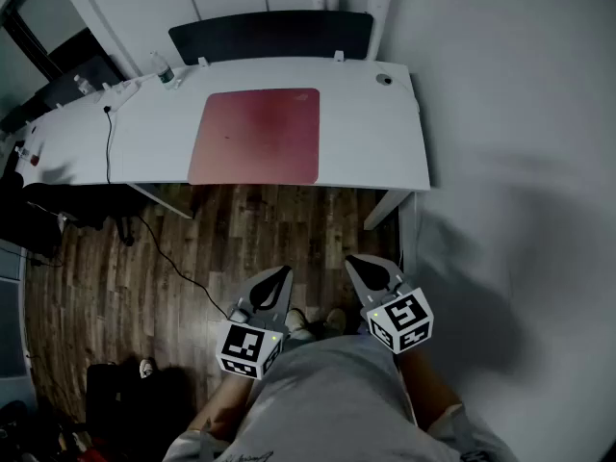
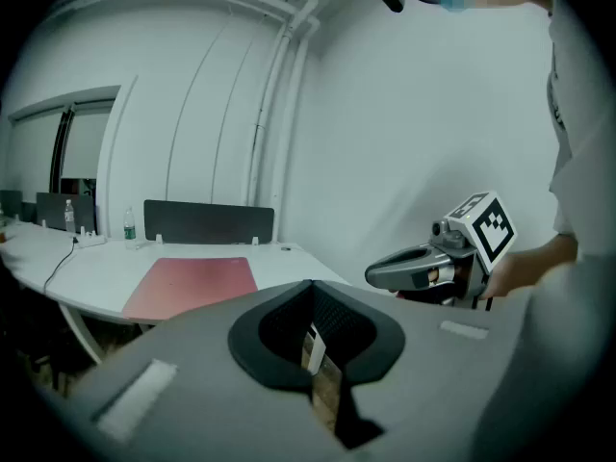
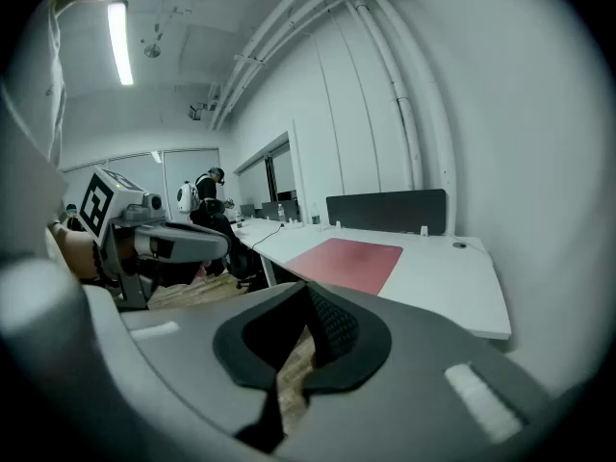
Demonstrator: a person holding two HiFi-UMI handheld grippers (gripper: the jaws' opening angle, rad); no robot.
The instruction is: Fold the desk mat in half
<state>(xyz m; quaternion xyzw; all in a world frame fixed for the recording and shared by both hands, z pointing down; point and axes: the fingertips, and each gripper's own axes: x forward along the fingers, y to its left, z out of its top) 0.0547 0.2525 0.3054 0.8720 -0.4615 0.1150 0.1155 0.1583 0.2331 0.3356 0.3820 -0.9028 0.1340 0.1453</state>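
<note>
Both claws hung low in front of the person, over the wood-plank floor (image 1: 241,234) and well short of the desk (image 1: 385,152). The left claw (image 1: 282,273) was closed, its tips pressed together with nothing between them. The right claw (image 1: 355,262) was closed too and also empty. The two sat side by side, near each other, tilted slightly downward.

The desk mat (image 1: 258,135), a reddish rectangle, lay flat and unfolded on the desk, straight ahead of the claws and well apart from them. Its near edge ran just beside the desk's front edge.

The desk was long and white, with a rounded corner ahead and to the right of the right claw. A round hole (image 1: 384,79) sat near its far right corner. A dark screen (image 1: 269,35) stood upright along its far edge, beyond the mat. Ahead and to the left of the left claw, a black cable (image 1: 108,147) trailed across the top and a clear bottle (image 1: 166,73) stood near the screen's end.

A plain white wall (image 1: 520,114) closed the room to the right of the right claw. White pipes (image 3: 385,65) ran up it toward the ceiling, where a strip light (image 3: 118,41) glowed.
</note>
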